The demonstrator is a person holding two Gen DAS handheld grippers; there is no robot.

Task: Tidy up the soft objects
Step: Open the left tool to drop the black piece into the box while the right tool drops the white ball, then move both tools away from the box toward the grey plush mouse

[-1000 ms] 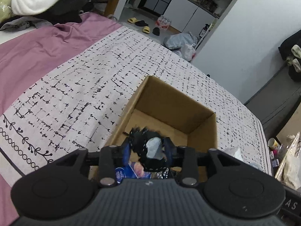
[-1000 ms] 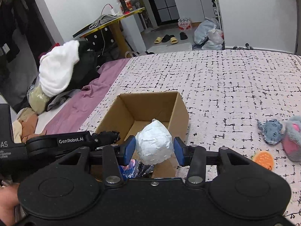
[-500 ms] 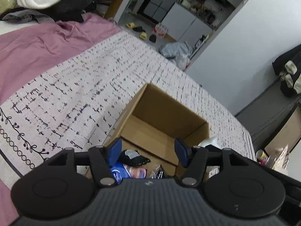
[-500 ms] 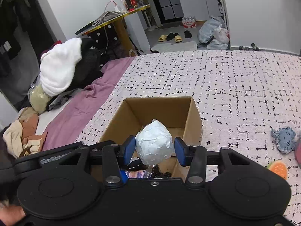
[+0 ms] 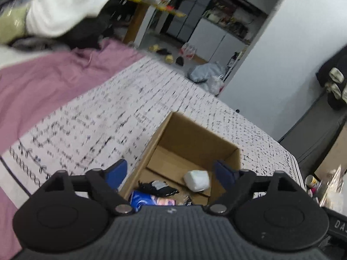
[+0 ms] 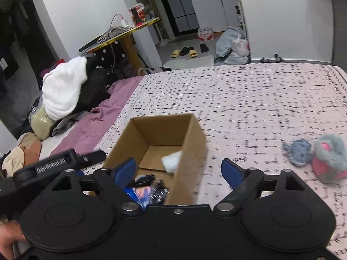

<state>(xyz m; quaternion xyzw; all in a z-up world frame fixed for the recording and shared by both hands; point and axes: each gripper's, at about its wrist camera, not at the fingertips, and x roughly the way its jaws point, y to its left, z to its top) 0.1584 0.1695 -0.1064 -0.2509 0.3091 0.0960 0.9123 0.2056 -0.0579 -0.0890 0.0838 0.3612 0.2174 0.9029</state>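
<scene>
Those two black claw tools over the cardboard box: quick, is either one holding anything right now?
Left gripper: jaws opening, nothing between them.
Right gripper: jaws opening, empty; the white crumpled soft ball lies in the brown cardboard box.

I am looking at a lived-in home, a bedroom. A bed with a black-flecked white bedspread (image 6: 249,99) over a mauve sheet (image 5: 49,80) fills the view. Clothes are heaped (image 6: 65,91) beside it. Slippers (image 6: 184,52) lie on the floor by a doorway, white cabinets (image 5: 216,39) beyond.
</scene>
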